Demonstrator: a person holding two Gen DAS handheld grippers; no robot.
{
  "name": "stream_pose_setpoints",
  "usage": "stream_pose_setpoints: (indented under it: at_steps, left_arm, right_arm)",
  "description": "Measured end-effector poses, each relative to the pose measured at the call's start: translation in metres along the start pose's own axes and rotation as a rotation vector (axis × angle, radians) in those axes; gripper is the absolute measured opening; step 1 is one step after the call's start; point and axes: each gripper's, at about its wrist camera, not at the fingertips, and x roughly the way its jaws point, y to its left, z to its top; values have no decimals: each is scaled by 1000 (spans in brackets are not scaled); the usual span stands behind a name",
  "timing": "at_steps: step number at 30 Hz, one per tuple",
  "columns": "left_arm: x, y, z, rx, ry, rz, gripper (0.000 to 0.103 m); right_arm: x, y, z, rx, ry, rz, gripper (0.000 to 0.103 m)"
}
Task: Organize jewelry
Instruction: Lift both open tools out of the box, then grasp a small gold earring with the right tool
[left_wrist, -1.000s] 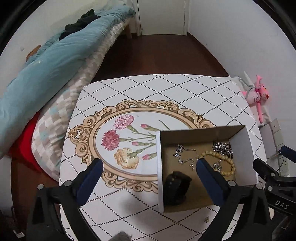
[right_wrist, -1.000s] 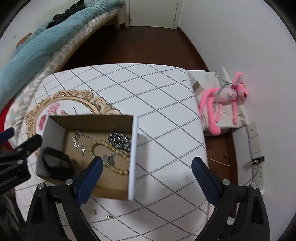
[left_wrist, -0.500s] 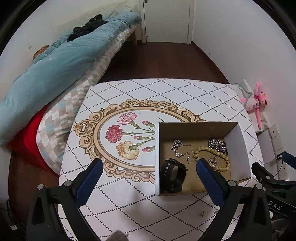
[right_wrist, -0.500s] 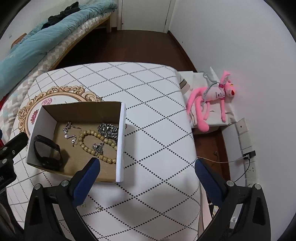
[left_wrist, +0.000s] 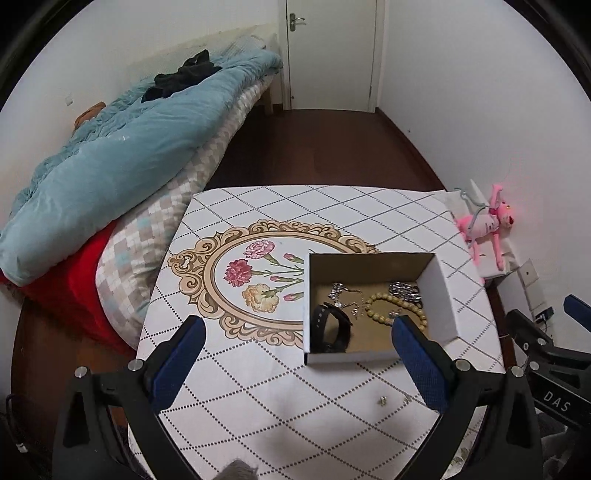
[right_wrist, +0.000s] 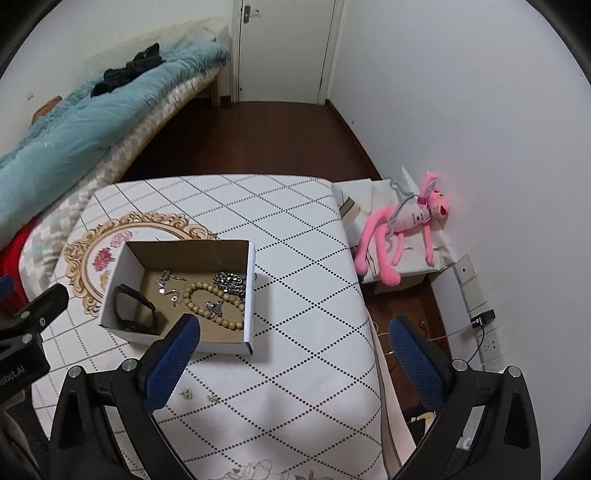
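Both grippers, left (left_wrist: 295, 354) and right (right_wrist: 293, 350), hang released; two earrings (right_wrist: 199, 396) wait outside the box (right_wrist: 249, 295) — pinch low, gently.

left black hand-held gripper with blue pads (left_wrist: 295, 343): jaws spread wide, empty | right black hand-held gripper with blue pads (right_wrist: 293, 343): jaws spread wide, empty

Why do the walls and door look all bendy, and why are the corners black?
Both wrist views use fisheye lenses: in the left wrist view the door bows, in the right wrist view the wall curves. The black corners lie outside the round image. Both are evenly lit, without glare.
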Motion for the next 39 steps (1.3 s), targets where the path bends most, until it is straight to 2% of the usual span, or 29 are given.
stream_pose_setpoints:
  at_steps: [5, 8, 12, 18, 20, 22, 29, 32, 33, 36, 37, 38, 39]
  left_arm:
    - [-19, -2, -3, 6, -15, -19, 103]
    - [-21, -5, -6, 10, -10, -35, 103]
    - [-5, -6, -17, 20, 39, -25, 103]
    - [48, -6, -56, 57, 171, 34, 103]
    - [65, -3, -70, 60, 223, 44, 103]
    - [80, -1, -84, 60, 267, 50, 103]
    - [102, 11, -108, 51, 330, 79, 102]
    - [103, 16, -112, 40, 336, 81, 102]
    - [103, 17, -113, 39, 336, 81, 102]
    - [101, 17, -115, 46, 330, 80, 102]
    - [101, 17, -114, 48, 328, 77, 102]
    - [99, 16, -114, 50, 324, 72, 102]
    - [98, 14, -114, 50, 321, 67, 102]
  right_arm:
    - [-17, -4, -4, 20, -20, 21, 103]
    - [-19, -5, -9, 33, 0, 56, 103]
    - [7, -2, -26, 25, 80, 91, 103]
    - [64, 12, -66, 17, 201, 168, 102]
    - [80, 17, -77, 23, 235, 199, 91]
    - [94, 23, -88, 22, 264, 222, 74]
    - [113, 47, -104, -9, 287, 279, 63]
    - [118, 57, -107, -27, 296, 288, 51]
    - [120, 60, -108, -32, 302, 292, 42]
    - [117, 70, -111, -77, 277, 250, 28]
    - [116, 72, -111, -84, 273, 242, 13]
    - [116, 72, -112, -79, 275, 249, 9]
    - [115, 70, -112, -68, 279, 259, 9]
